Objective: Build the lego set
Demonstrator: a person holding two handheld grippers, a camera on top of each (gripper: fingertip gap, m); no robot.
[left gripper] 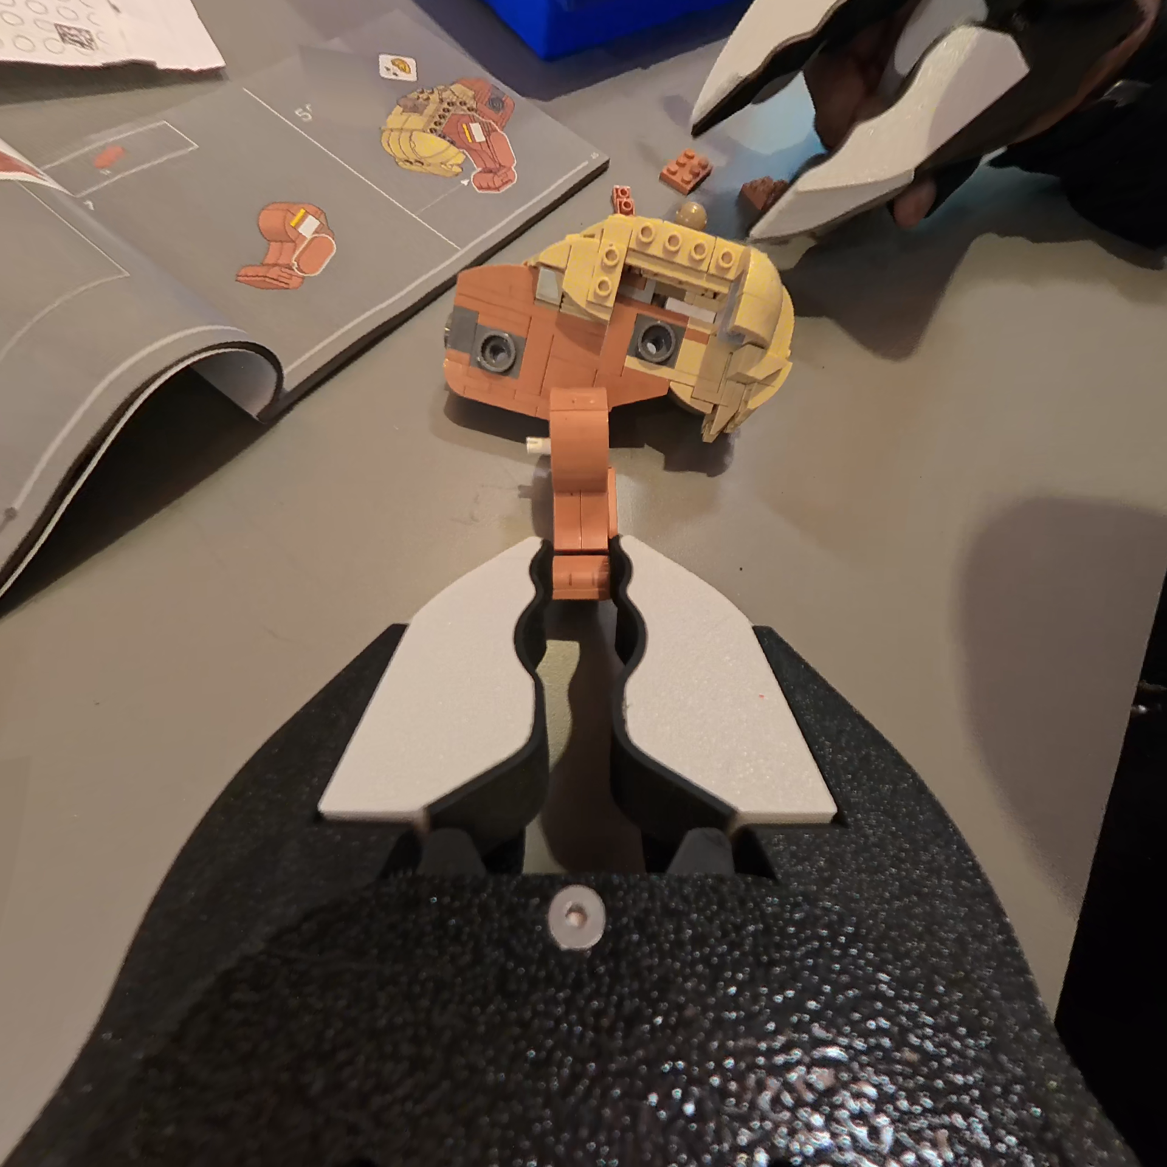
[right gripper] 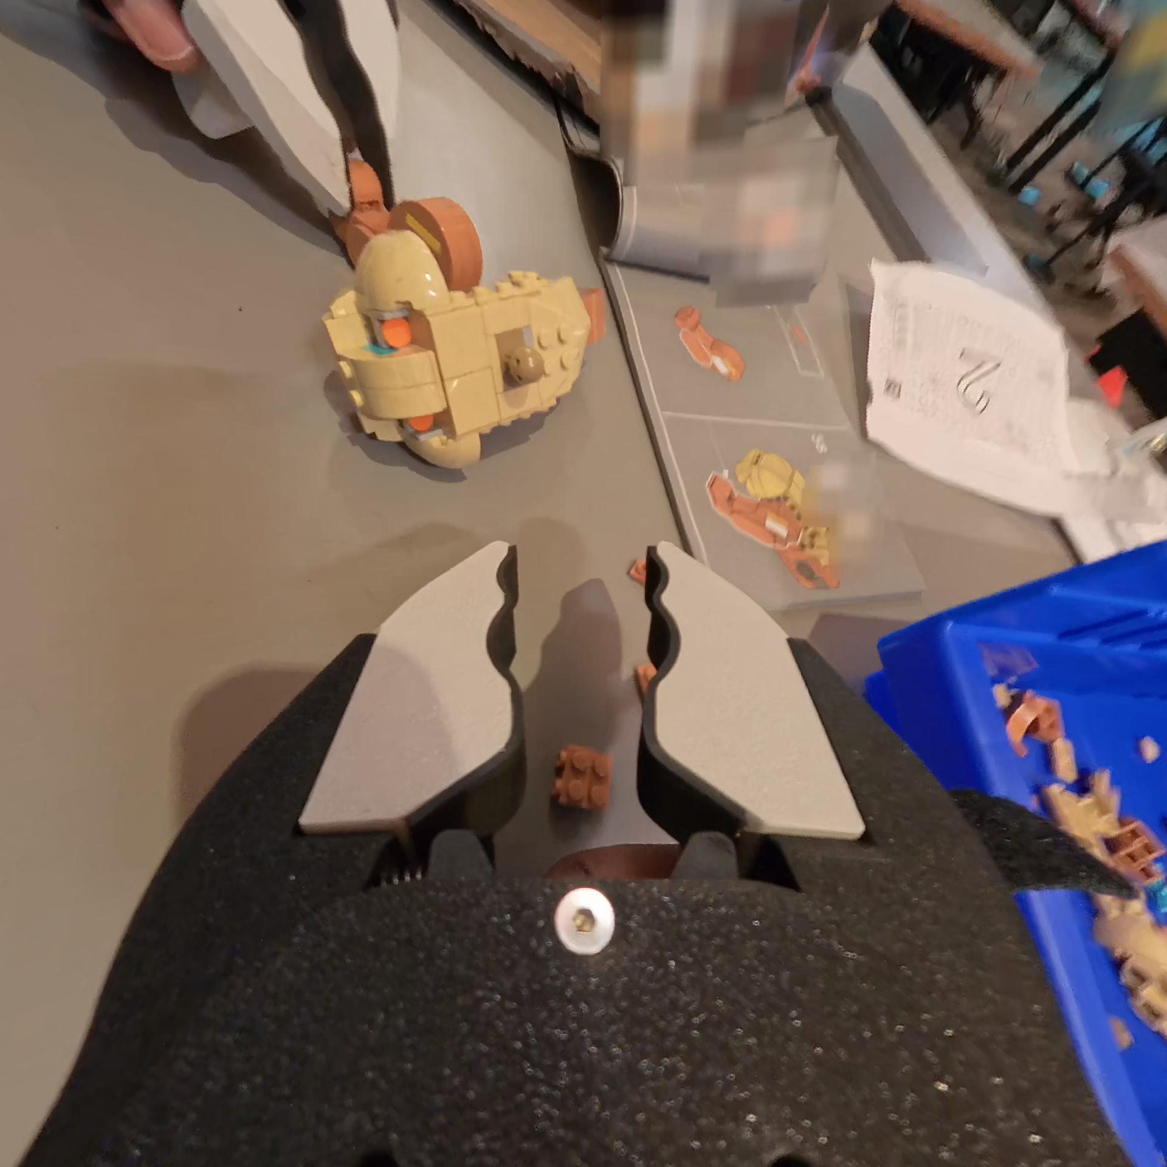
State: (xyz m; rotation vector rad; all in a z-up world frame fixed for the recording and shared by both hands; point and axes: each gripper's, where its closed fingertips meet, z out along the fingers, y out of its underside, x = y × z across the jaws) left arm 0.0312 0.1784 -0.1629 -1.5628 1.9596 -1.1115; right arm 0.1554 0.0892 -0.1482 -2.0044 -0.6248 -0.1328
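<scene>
A grey table (left gripper: 884, 442) carries everything. Near its middle a tan and brown brick model (left gripper: 622, 328) is laid. To the left an open instruction booklet (left gripper: 252, 208) is spread, with white paper sheets (left gripper: 95, 31) farther off. Loose brown bricks (left gripper: 685, 169) are scattered beyond the model, and a blue bin (right gripper: 1042, 726) is set at the far right.

Open instruction booklet (left gripper: 265, 208) near tabletop's far left edge carries printed step numbers beside brick diagrams. White sheet (right gripper: 966, 372) past it bears large numeral, small code square, fine print too blurred to read.

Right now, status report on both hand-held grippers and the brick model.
Left hand-held gripper clamped on brown brick limb. Right hand-held gripper open, empty. Tan-brown model on table, loose bricks nearby.
</scene>
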